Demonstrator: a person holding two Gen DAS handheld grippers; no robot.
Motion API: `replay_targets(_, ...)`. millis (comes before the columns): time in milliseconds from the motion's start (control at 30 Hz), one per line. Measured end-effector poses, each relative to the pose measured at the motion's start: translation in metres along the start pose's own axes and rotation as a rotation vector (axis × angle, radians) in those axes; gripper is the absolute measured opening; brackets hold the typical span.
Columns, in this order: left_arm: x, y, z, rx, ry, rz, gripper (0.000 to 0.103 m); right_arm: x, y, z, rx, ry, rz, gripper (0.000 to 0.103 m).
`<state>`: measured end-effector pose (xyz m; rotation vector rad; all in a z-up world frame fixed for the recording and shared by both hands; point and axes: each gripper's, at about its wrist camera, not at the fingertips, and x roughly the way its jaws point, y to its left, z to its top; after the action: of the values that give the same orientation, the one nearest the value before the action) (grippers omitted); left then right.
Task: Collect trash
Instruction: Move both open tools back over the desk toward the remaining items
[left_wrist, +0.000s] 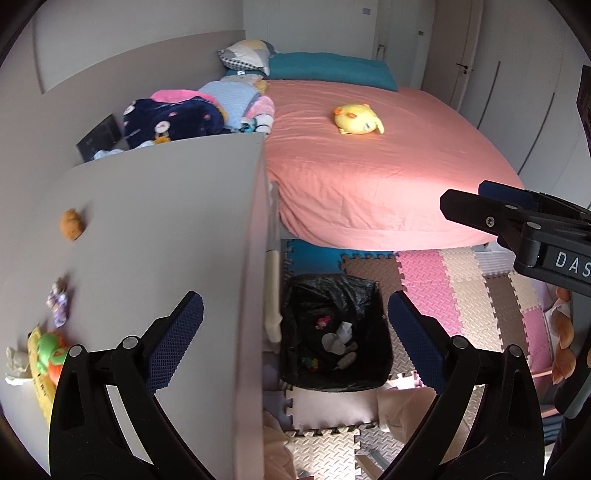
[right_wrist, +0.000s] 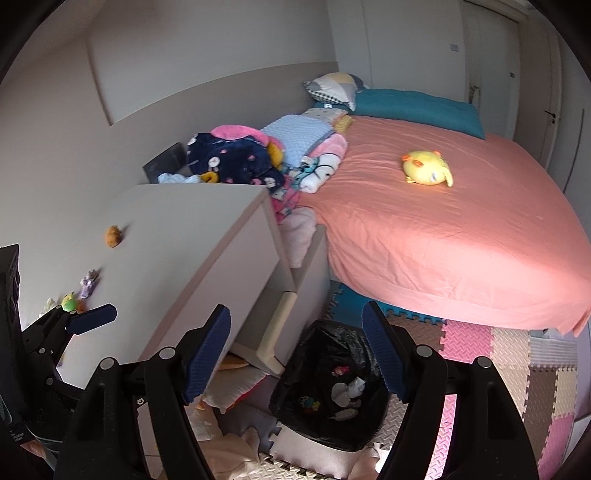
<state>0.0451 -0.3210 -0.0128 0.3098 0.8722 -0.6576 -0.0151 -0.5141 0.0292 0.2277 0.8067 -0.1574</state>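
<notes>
Two grippers were up in front of me, the left gripper (left_wrist: 295, 332) and the right gripper (right_wrist: 295, 354), and both had their jaws spread wide with nothing between the pads. One trash bin (left_wrist: 334, 332) stood on the floor below them, lined with a black bag, mouth facing straight up, tucked between the white dresser (left_wrist: 166, 240) and the foot of the bed (left_wrist: 369, 173). Inside it I counted roughly three pale crumpled scraps (right_wrist: 347, 391) bunched together, plus two small colourful bits, one pinkish and one green-yellow; I could not tell what those were.

On the dresser top I made out four small things strung along the wall side: one brown crumpled lump (left_wrist: 72, 229), one purple toy figure (left_wrist: 58, 304), one green and orange toy (left_wrist: 50, 352) on a yellow packet, and one pale wad (left_wrist: 16, 363) at the near end. That row ran lengthwise along the dresser, from near to far.

One yellow plush chick (left_wrist: 356, 119) lay on the pink sheet, well apart from everything else. A heap of folded blankets (right_wrist: 258, 155) sat at the far end of the dresser. The floor was covered in interlocking foam mats (left_wrist: 461, 280). The dresser's front edge stood between my left gripper and the bin.
</notes>
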Motion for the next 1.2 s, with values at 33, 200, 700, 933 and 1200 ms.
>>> replay_targets(33,-0.002,0.005,-0.003,-0.004,0.002,0.008,0.097,0.001,0.006,0.000,-0.007,0.002,0.009,0.074)
replay_targets(200,-0.013,0.026,-0.015,-0.029,-0.006,0.045,0.097,0.007,0.032,-0.004,-0.047,0.018,0.041,0.074)
replay_targets(700,-0.042,0.100,-0.057,-0.163,0.000,0.155,0.097,0.031,0.106,-0.010,-0.143,0.062,0.142,0.074)
replay_targets(933,-0.054,0.129,-0.078,-0.226,0.006,0.198,0.097,0.039,0.136,-0.012,-0.184,0.073,0.186,0.075)
replay_targets(1200,-0.065,0.164,-0.102,-0.296,0.016,0.245,0.097,0.049,0.169,-0.016,-0.221,0.091,0.240,0.075)
